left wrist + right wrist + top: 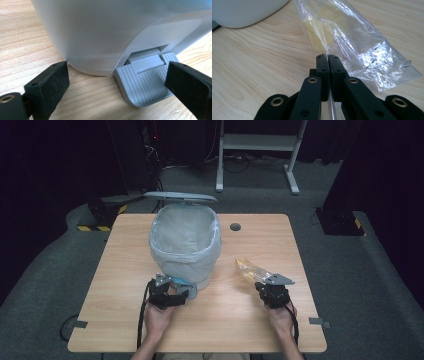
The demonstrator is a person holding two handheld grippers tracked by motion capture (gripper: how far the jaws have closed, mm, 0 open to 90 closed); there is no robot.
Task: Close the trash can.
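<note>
In the left gripper view the white bin point(100, 32) runs off the top and both sides, so its rim and lid are out of frame. The near right part of its grey pedal point(145, 82) is hidden behind one black jaw of the left gripper point(117, 87), and that jaw is itself cut by the right edge.

In the right gripper view the bin point(244, 11) is just a curved corner at the top left. Beside it, the clear bag point(352, 42) is cropped at the top; the pale yellow contents are blurred by crinkled film and cannot be identified. Its near end disappears between the closed jaws of the right gripper point(328, 61).

In the high view the bin's liner point(186, 237) hides the inside, and the bag's contents are too small to tell.
</note>
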